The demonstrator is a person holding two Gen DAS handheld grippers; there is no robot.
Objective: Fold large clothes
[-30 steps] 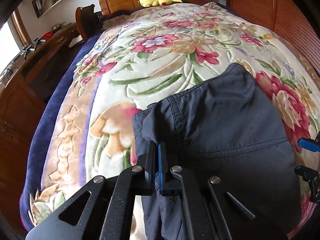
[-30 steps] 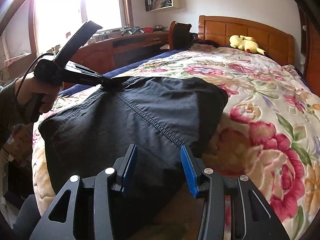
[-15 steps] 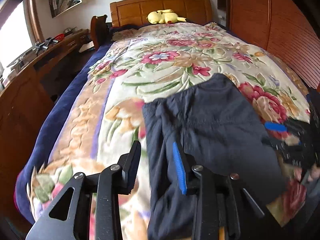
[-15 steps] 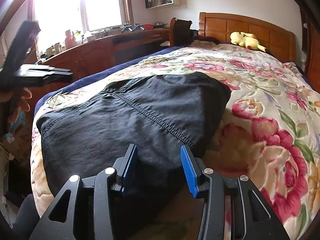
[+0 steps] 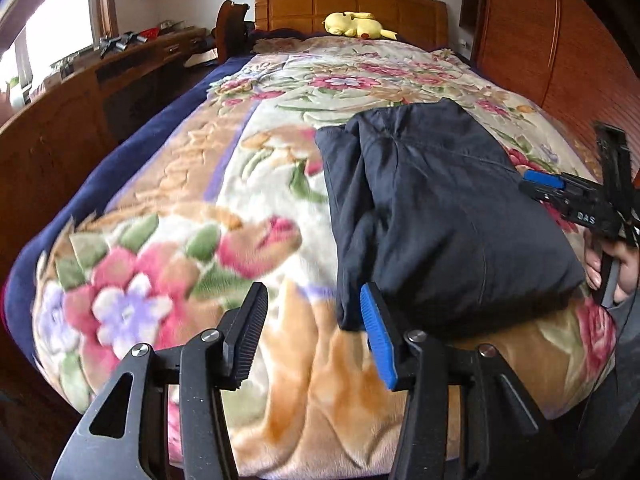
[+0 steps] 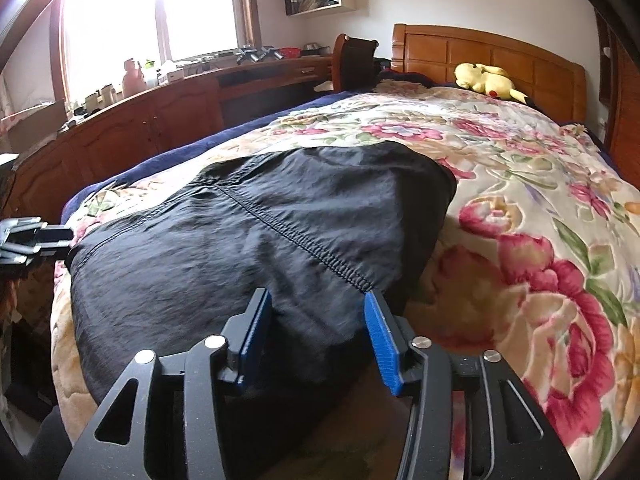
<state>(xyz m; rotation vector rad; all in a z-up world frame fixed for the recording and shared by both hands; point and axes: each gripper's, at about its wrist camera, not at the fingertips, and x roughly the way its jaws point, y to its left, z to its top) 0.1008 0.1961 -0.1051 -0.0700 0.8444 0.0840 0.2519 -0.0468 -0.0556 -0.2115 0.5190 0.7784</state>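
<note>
A dark navy garment (image 5: 432, 208) lies folded on the floral blanket (image 5: 200, 208) near the foot of the bed; it also fills the middle of the right wrist view (image 6: 248, 240). My left gripper (image 5: 314, 332) is open and empty, just off the garment's near left corner. My right gripper (image 6: 316, 332) is open over the garment's near edge, holding nothing. The right gripper also shows at the far right of the left wrist view (image 5: 560, 192), in a hand. The left gripper shows at the left edge of the right wrist view (image 6: 36, 240).
A yellow plush toy (image 5: 356, 26) lies by the wooden headboard (image 5: 348, 4). A wooden desk and cabinets (image 6: 160, 120) with clutter run along the left of the bed. A wooden wall panel (image 5: 532, 48) stands on the right.
My left gripper let go of the garment's left edge, opened wide and drew back toward the foot of the bed. The garment now lies flat. My right gripper stayed open in place.
</note>
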